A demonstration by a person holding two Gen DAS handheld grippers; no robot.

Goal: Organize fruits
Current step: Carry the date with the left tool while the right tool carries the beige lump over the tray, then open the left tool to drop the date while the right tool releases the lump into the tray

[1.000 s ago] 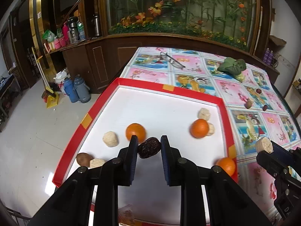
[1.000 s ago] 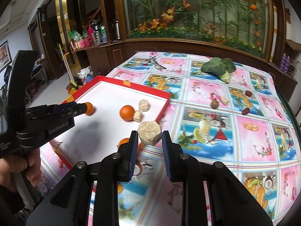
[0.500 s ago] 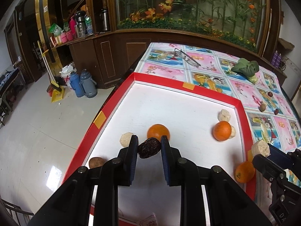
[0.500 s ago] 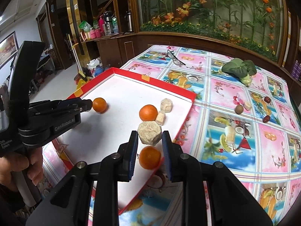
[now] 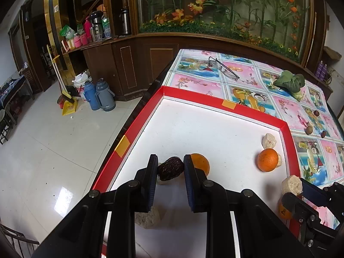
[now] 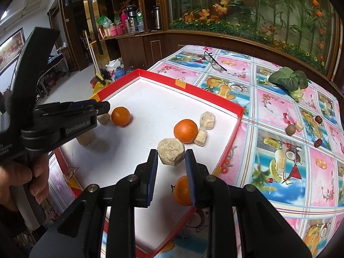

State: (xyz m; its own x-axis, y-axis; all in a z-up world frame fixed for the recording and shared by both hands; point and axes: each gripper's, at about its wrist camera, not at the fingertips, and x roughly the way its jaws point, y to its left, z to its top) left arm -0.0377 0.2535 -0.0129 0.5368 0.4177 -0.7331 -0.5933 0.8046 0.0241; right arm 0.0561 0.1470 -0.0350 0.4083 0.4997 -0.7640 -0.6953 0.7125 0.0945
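Note:
My left gripper (image 5: 169, 168) is shut on a dark wrinkled date (image 5: 171, 168), held above the left part of the red-rimmed white tray (image 5: 228, 104). My right gripper (image 6: 171, 155) is shut on a beige fruit chunk (image 6: 171, 154), held over the tray's right part (image 6: 234, 129). In the tray lie oranges (image 5: 267, 159) (image 6: 120, 116) (image 6: 185, 130) (image 6: 182, 191) and several beige chunks (image 5: 269, 140) (image 6: 207, 119). The right gripper's chunk shows in the left wrist view (image 5: 291, 185).
On the flowered tablecloth lie glasses (image 5: 223, 67), a green leafy vegetable (image 6: 289, 80), a small brown fruit (image 6: 290, 128) and dates (image 6: 318, 119). Left of the table the floor drops away, with thermos flasks (image 5: 99, 94) and a broom. A wooden planter wall stands behind.
Both grippers have moved left over the tray, each holding its item. The left one has passed in front of an orange and a chunk; the right one is now over the tray's right part.

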